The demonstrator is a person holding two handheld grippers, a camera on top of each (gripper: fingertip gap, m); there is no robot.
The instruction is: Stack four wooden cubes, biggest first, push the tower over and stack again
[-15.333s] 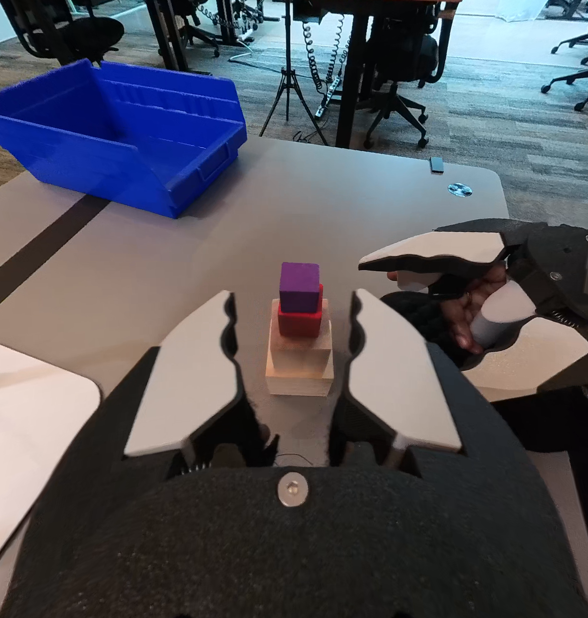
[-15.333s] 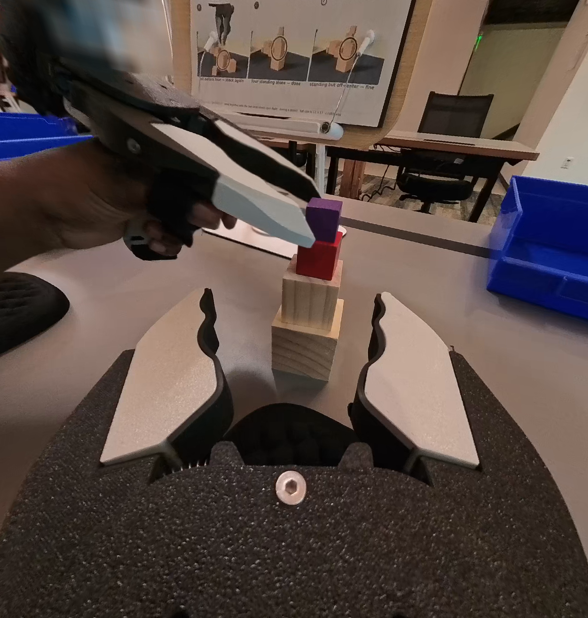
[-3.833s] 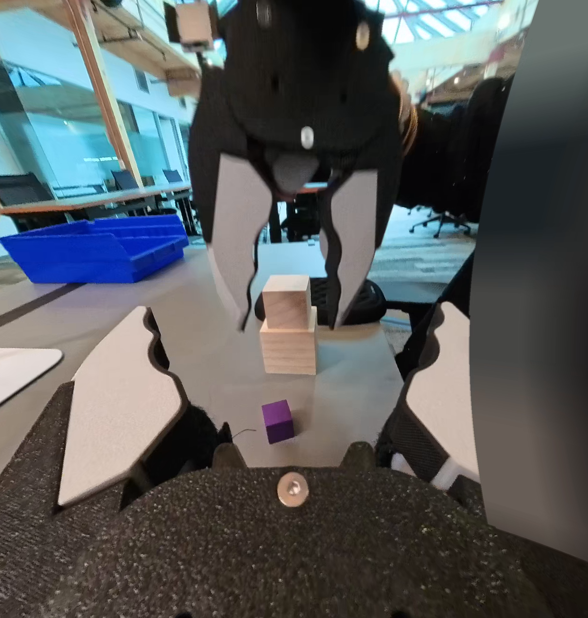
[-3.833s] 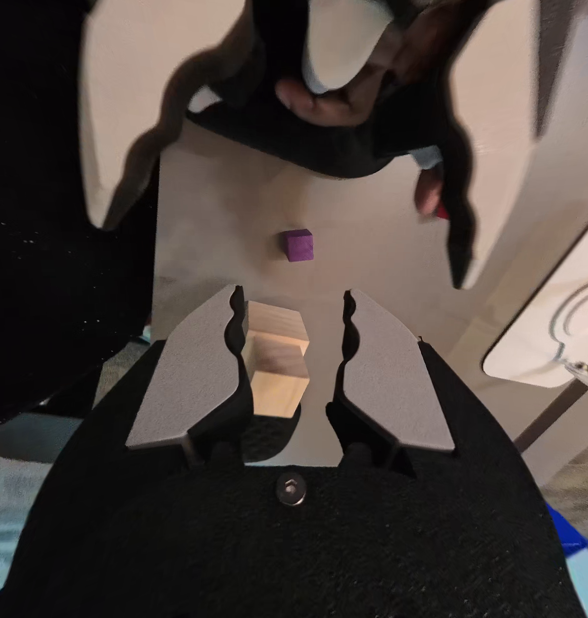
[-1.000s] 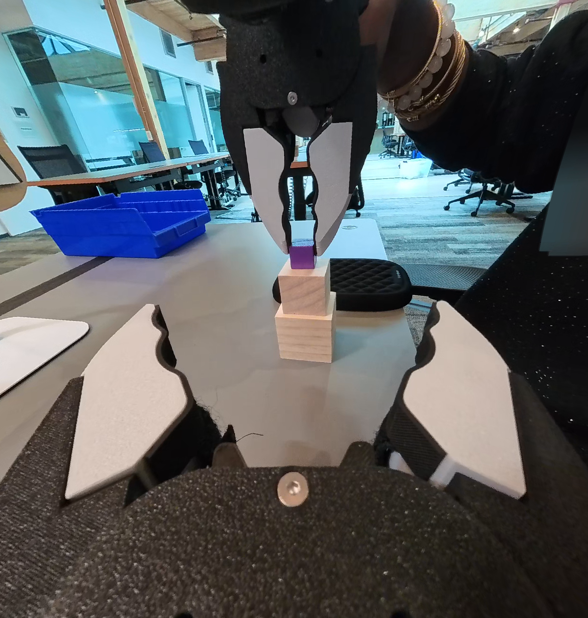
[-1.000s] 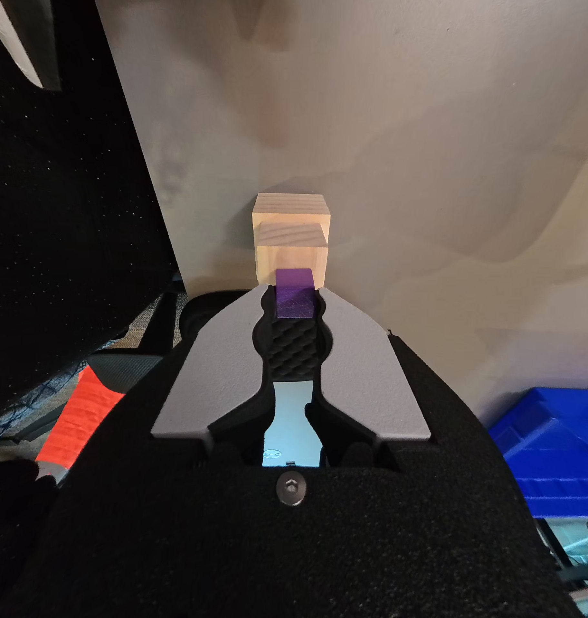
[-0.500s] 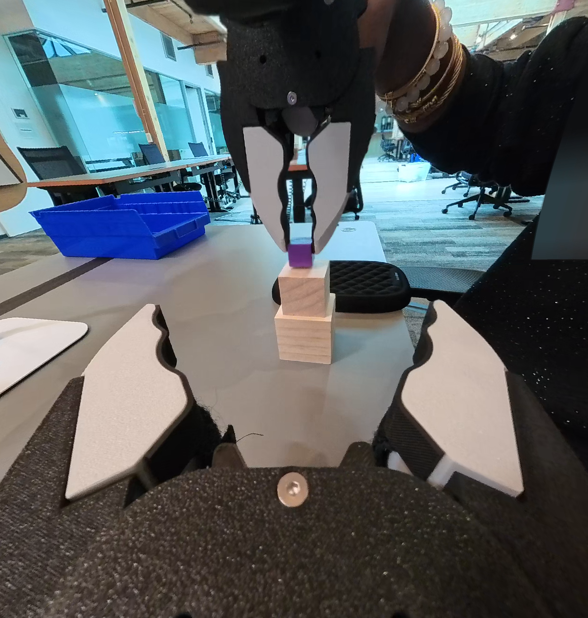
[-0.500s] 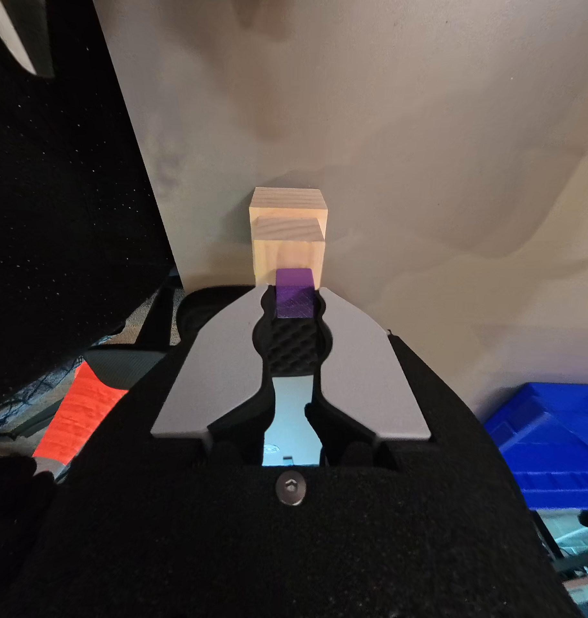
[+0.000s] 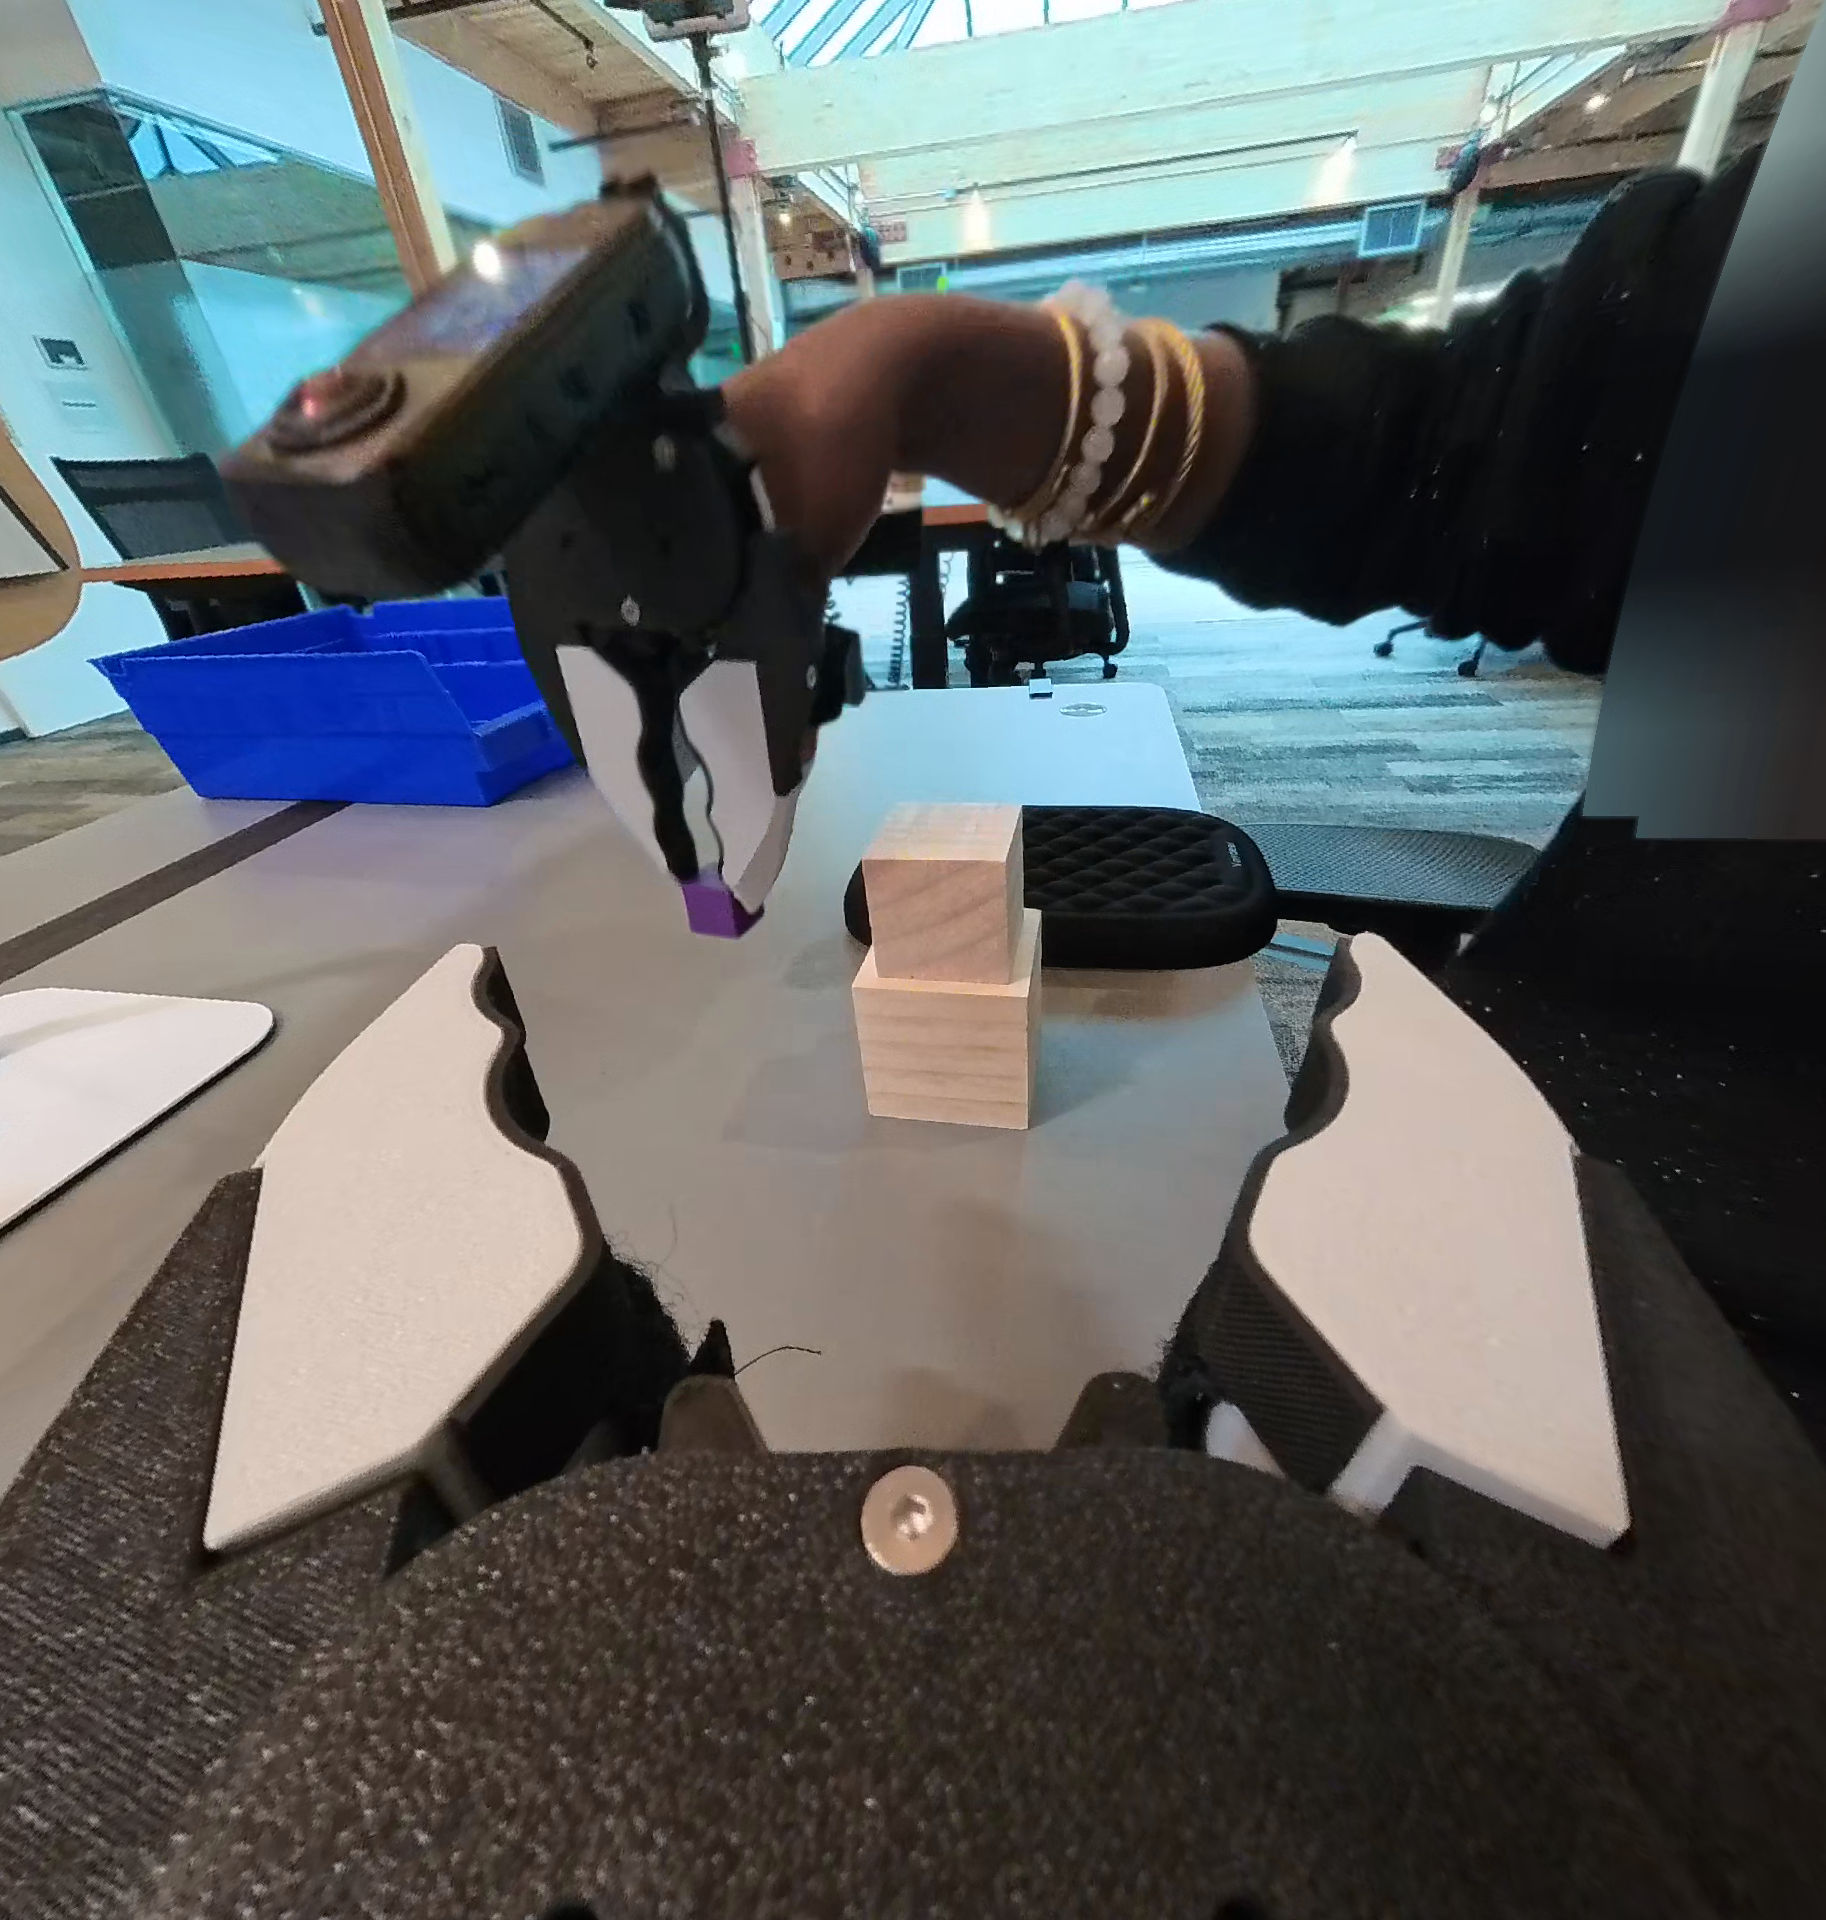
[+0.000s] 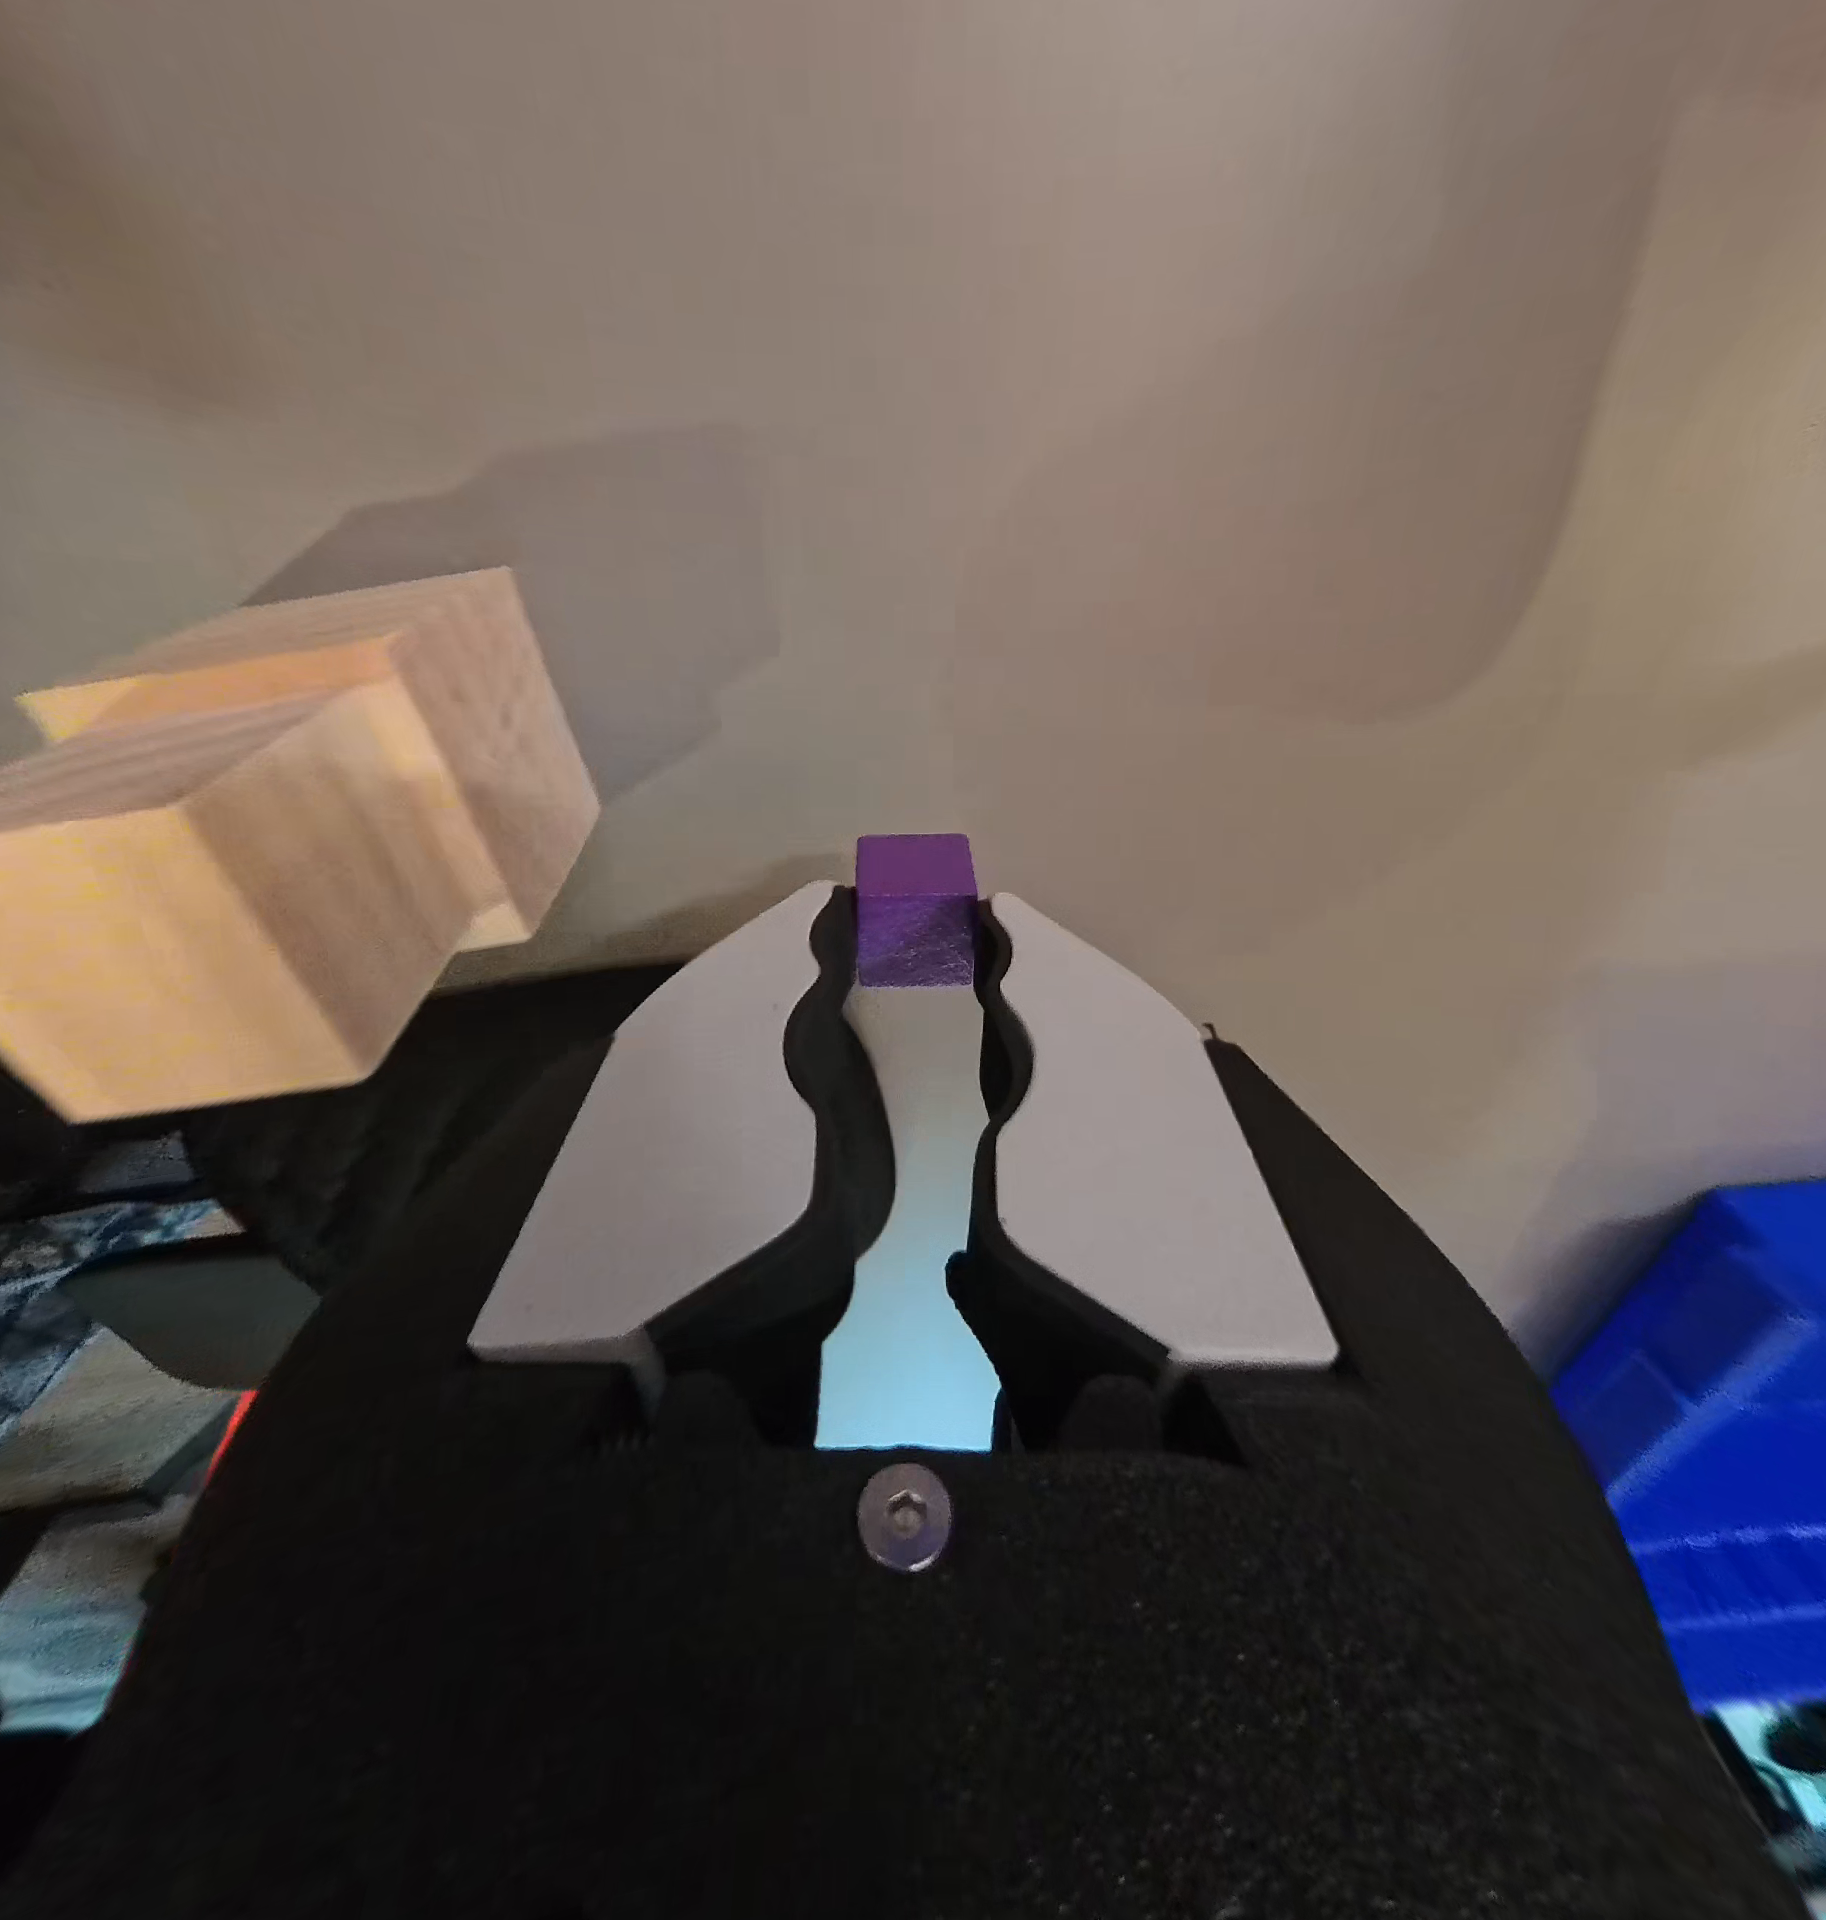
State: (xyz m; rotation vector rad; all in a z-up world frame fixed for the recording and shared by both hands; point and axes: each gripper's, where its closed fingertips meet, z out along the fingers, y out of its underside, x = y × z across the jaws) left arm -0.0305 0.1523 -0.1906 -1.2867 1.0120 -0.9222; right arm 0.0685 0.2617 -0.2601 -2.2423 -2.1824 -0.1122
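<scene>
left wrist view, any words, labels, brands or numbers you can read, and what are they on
No text is given here.
black quilted pad: a small pale mark near its right end, too small to read.
wall plate at far left: blurred.
purple cube, wooden blocks, blue bin: no markings visible.

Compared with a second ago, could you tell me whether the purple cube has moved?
Yes. The purple cube, pinched by the right gripper, has gone from atop the wooden block stack to its left.

Your right gripper (image 10: 915, 914) clamps a small purple cube (image 10: 914, 927) at its fingertips, clear above the grey table (image 9: 618, 1039). At its three o'clock, two pale wooden blocks (image 9: 945, 971) stand stacked, the smaller on top.
</scene>
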